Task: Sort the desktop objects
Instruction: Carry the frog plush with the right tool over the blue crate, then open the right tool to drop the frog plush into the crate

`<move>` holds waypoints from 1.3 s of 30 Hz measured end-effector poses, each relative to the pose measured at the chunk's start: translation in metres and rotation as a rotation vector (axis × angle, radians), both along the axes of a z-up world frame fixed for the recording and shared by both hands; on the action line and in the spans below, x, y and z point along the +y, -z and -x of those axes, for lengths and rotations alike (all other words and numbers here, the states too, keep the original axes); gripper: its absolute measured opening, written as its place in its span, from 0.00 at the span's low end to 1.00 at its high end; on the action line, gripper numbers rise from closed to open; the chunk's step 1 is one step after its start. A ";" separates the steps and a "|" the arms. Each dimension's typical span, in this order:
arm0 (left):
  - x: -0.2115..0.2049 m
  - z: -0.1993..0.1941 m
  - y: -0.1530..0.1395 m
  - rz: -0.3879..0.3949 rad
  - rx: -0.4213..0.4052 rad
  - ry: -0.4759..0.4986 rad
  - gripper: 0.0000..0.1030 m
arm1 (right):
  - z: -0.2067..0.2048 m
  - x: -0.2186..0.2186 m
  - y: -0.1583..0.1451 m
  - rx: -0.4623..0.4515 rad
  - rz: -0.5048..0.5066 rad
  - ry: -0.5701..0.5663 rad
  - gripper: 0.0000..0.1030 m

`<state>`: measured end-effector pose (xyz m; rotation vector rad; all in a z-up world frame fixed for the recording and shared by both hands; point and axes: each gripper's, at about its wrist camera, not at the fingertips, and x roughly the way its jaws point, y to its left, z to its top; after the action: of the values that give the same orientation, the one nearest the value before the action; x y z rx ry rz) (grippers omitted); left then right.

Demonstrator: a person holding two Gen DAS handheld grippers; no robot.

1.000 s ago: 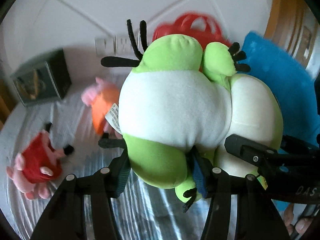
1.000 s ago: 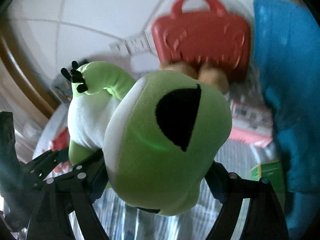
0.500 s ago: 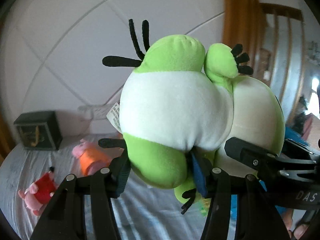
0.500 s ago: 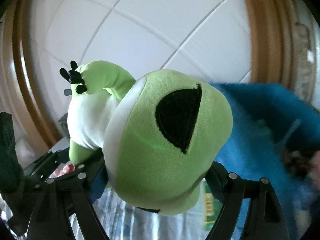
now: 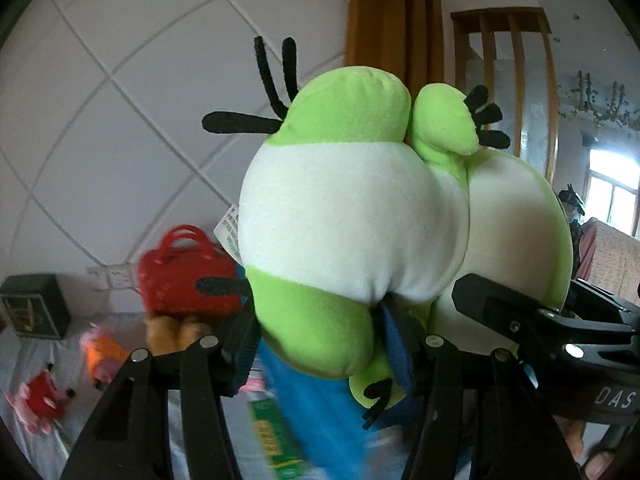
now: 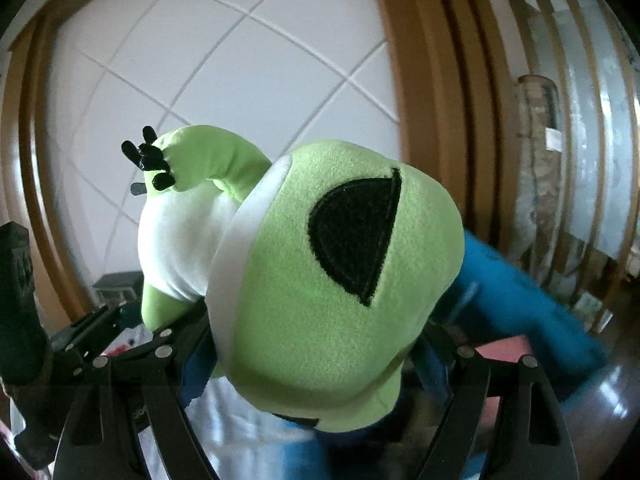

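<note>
My left gripper (image 5: pixel 316 344) clamps the lower green end of the green-and-white plush frog (image 5: pixel 352 216), and my right gripper (image 6: pixel 316 364) clamps its head — the toy hangs between them, lifted clear of the bed (image 5: pixel 68 436). Down there lie a blue cushion (image 6: pixel 524 308), a red handbag (image 5: pixel 180 280), then two small pig plushes — orange (image 5: pixel 102 354) and red (image 5: pixel 40 404).

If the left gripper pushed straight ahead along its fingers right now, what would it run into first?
The green and white plush toy already clamped in the left gripper fills that line. Past it, probably the white tiled wall, though depth is hard to judge through the fisheye.
</note>
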<state>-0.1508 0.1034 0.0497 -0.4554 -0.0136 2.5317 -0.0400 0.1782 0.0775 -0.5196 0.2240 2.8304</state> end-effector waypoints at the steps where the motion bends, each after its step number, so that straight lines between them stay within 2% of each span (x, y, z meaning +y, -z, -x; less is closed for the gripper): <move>1: 0.018 -0.001 0.004 0.003 -0.012 -0.001 0.53 | -0.008 0.018 0.001 -0.007 -0.004 0.001 0.81; 6: 0.085 -0.002 0.020 0.030 -0.094 0.008 0.53 | -0.037 0.082 0.011 -0.058 0.022 0.009 0.81; 10: 0.124 -0.008 0.024 0.082 -0.088 0.002 0.53 | -0.051 0.123 0.027 -0.066 0.070 0.003 0.81; 14: 0.145 -0.007 0.027 0.100 -0.096 -0.010 0.55 | -0.056 0.150 0.030 -0.066 0.092 -0.003 0.82; 18: 0.153 0.003 0.031 0.121 -0.143 -0.043 0.64 | -0.044 0.164 0.034 -0.075 0.077 -0.006 0.83; 22: 0.164 0.014 0.043 0.175 -0.206 -0.063 0.67 | -0.031 0.165 0.047 -0.114 0.051 -0.003 0.83; 24: 0.164 0.021 0.052 0.196 -0.226 -0.072 0.68 | -0.021 0.175 0.056 -0.147 0.063 0.013 0.88; 27: 0.166 0.013 0.055 0.222 -0.220 -0.090 0.77 | -0.013 0.182 0.067 -0.169 0.077 0.045 0.94; 30: 0.157 0.011 0.055 0.214 -0.218 -0.103 0.78 | -0.011 0.190 0.070 -0.167 0.101 0.044 1.00; 39: 0.128 -0.007 0.043 0.179 -0.184 -0.140 0.83 | -0.026 0.192 0.068 -0.145 0.124 0.087 1.00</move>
<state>-0.1436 0.2317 0.0071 -0.7826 0.1170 2.6304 -0.0139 0.3702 0.0091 -0.7203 0.3863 2.6919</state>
